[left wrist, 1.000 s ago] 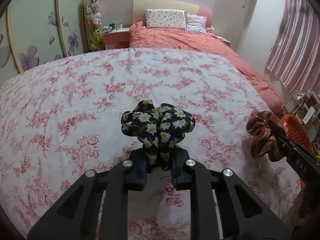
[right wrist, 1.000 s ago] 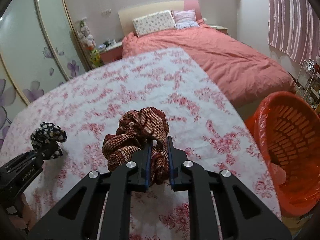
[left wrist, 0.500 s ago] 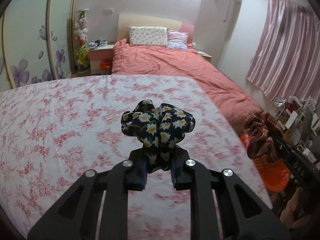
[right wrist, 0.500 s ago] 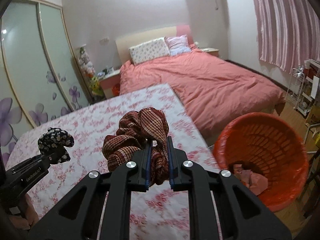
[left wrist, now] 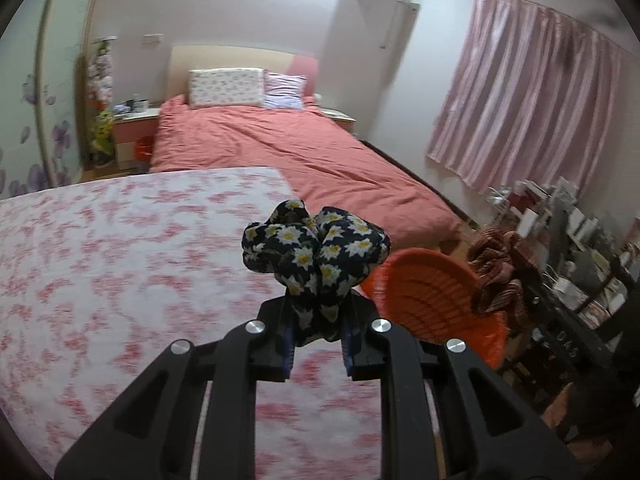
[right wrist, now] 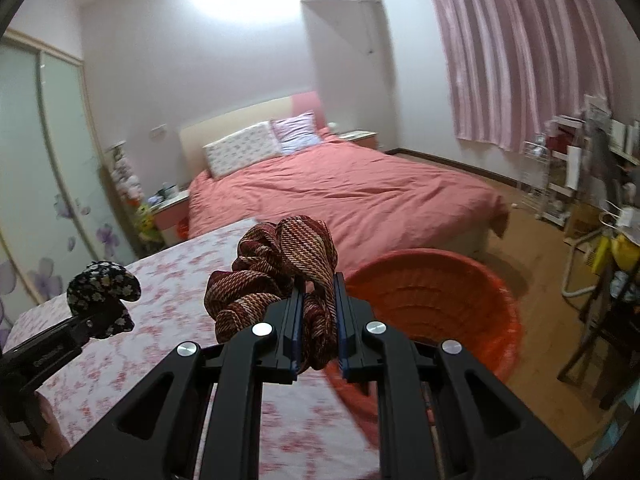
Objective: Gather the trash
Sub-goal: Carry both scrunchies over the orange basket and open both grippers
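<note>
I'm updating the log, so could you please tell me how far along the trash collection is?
Done: both pieces are picked up. In hand: the left hand-held gripper is shut on the daisy-print scrunchie, and the right hand-held gripper is shut on the brown woven scrunchie. Left: neither is in the orange basket beside the floral-covered surface; both need releasing there.

Black scrunchie [left wrist: 316, 252] carries white daisies; the other scrunchie [right wrist: 280, 264] is maroon-and-cream woven; basket [right wrist: 448, 300] orange; surface [left wrist: 120, 260] cloth white with red florals.

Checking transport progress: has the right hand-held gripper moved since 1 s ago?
Yes. The right hand-held gripper, shut on the brown scrunchie, moved off the floral cover toward the orange basket.
</note>
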Demonstrator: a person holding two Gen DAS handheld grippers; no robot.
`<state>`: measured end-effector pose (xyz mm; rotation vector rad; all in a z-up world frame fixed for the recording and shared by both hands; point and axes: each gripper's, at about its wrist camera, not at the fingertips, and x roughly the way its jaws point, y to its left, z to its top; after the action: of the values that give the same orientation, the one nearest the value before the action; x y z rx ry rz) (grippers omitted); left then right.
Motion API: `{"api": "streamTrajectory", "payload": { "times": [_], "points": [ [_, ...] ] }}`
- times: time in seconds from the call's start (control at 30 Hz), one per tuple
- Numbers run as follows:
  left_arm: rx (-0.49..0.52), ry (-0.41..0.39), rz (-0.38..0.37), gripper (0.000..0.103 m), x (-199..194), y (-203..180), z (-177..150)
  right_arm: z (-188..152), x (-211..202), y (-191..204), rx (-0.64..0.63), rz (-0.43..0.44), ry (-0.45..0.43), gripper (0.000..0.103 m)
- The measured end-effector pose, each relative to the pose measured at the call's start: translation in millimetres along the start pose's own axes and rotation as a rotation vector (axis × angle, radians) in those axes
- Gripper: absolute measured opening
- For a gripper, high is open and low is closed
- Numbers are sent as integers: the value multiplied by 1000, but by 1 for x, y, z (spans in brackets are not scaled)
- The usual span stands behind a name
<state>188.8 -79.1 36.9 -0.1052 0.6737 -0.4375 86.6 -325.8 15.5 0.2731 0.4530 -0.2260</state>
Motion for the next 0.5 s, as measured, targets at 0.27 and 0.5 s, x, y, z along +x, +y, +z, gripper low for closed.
{"api": "streamTrajectory", "payload": {
  "times": [0.27,0.5],
  "points": [
    [54,62,-117,19,36,-63,-8,0,12,-38,74,-66,0,14],
    [110,113,-164,19,70,-103,-18,-1,21,-63,117,-81,10,14]
  ]
}}
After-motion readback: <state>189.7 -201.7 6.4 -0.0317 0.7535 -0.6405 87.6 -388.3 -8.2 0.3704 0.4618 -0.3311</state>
